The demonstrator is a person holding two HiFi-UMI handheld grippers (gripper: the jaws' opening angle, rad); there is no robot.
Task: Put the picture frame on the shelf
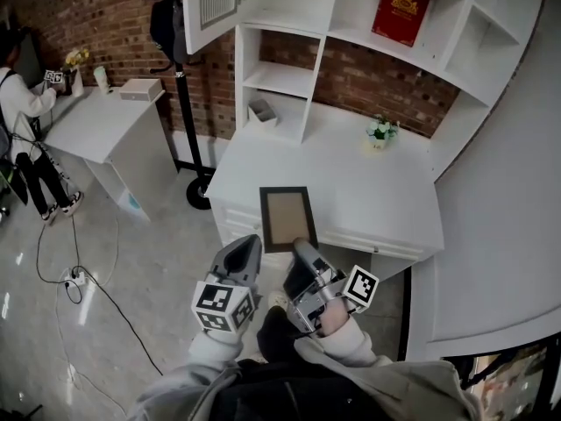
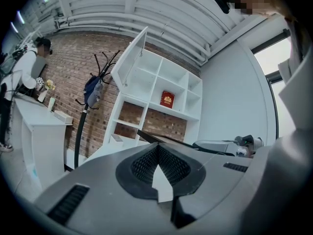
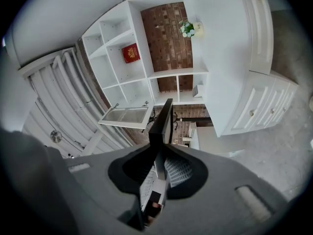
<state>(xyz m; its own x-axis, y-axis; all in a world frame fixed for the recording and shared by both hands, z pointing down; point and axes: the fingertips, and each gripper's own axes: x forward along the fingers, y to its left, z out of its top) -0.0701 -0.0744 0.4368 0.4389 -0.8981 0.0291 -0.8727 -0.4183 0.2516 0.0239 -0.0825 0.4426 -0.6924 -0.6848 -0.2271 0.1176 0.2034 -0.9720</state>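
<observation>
Currently, step in hand: carry. The picture frame (image 1: 287, 218) is in my grasp and not yet on the shelf (image 1: 282, 78).
Right gripper (image 3: 160, 156): jaws narrow and clamped on the near edge of the picture frame, which runs edge-on between the pads in the right gripper view.
Left gripper (image 1: 251, 244): jaws closed tip to tip with nothing between them. It hangs just beside the frame's near-left corner and takes no part in the hold.
Frame location: face up and roughly flat over the front of the white worktop (image 1: 372, 196), below the shelf unit. I cannot tell whether its far edge rests on the worktop.
Next move, my judgement: raise the frame and reach forward to a free compartment, tipping it towards upright so it can stand. The single-edge grip means the frame may swing, so I would go slowly past the shelf boards.
Shelf compartment, upper: holds a red book (image 1: 401, 9) standing upright.
Shelf compartment, low left: holds a small pale box-like object (image 1: 262, 112); I cannot identify it.
Other compartments: those I can see into show no contents.
Upper-left compartment: its door (image 1: 214, 5) hangs open.
Obstruction on worktop: a small pot of flowers (image 1: 380, 132) stands at the back, well apart from the frame.
</observation>
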